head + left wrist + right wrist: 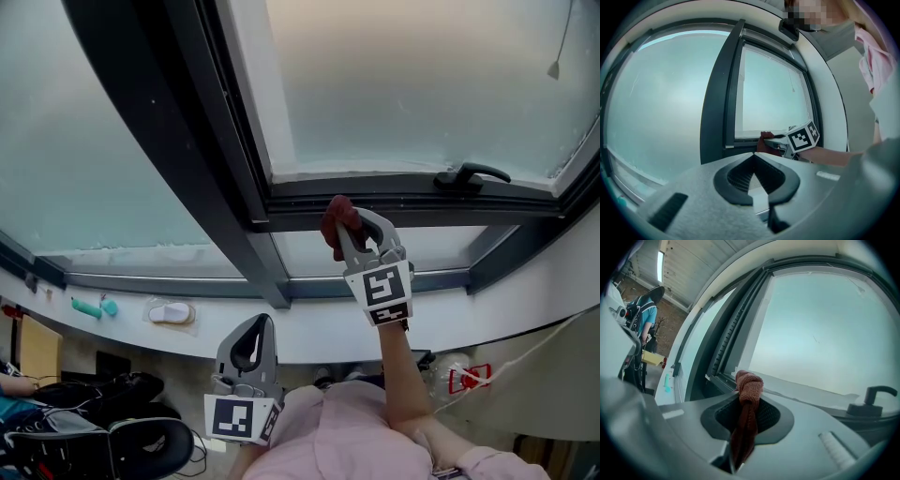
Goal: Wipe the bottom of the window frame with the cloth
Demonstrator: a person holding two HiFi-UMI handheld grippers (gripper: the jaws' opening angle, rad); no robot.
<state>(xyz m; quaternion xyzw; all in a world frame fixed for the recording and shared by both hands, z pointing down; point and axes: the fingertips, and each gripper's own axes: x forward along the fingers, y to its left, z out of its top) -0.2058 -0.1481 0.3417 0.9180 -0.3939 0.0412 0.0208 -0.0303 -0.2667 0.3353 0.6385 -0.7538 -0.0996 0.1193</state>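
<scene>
As the left gripper [261, 324] hangs low, the raised right gripper [350, 232] pinches cloth [337, 215].

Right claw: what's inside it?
A reddish-brown cloth is pinched inside the right claw, its bunched end poking out by the window frame. How far the cloth runs down behind the claw is covered.

frosted window panes [422, 84] above a white ledge [319, 333].

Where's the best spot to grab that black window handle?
Probably its arched bar, not the base. The handle curves away from the frame, leaving a gap beneath for a jaw. Come at it from the room side, jaws across the bar.
</scene>
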